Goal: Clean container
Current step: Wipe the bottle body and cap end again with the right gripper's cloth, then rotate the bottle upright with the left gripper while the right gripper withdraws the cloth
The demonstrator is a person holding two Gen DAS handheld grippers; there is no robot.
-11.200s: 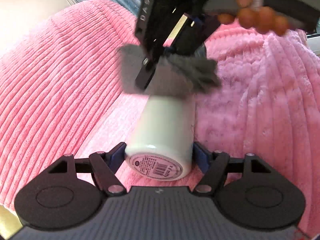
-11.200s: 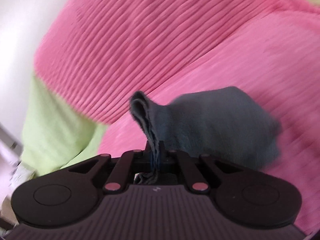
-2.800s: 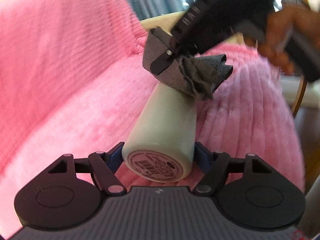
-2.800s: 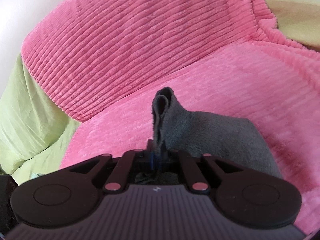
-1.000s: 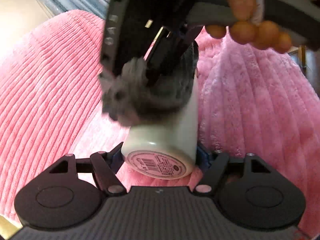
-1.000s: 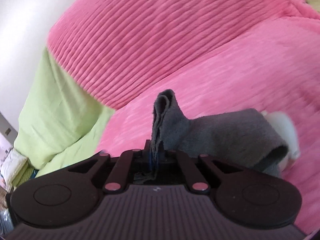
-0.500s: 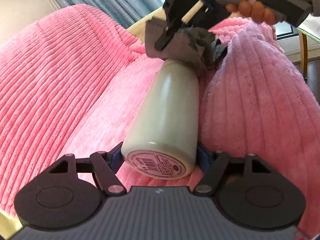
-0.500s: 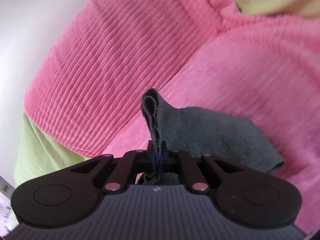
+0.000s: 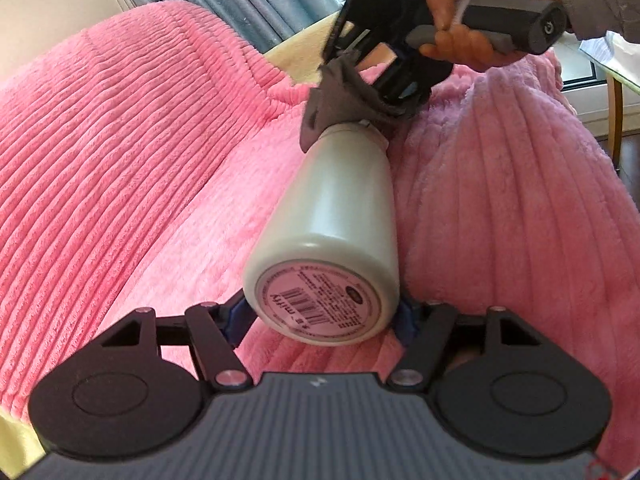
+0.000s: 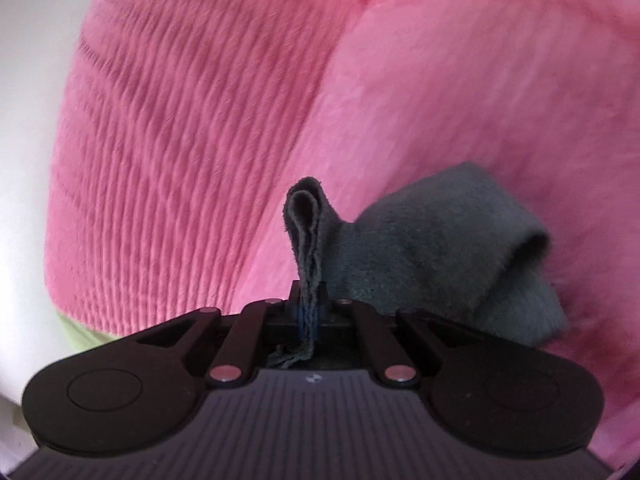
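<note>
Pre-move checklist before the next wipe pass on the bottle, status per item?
1. Left gripper shut on the bottle near its base: ok.
2. Right gripper pinching the grey cloth, folds clamped between the jaws: ok.
3. Cloth touching the bottle's far end in the left wrist view: ok.
4. Bottle lifted clear of the pink blanket: cannot tell; its side runs close to the blanket fold on the right.
5. Bottle cap on or off: cannot tell, the cloth covers that end.
6. Bottle surface already clean: cannot tell; no marks show on the visible side.
</note>
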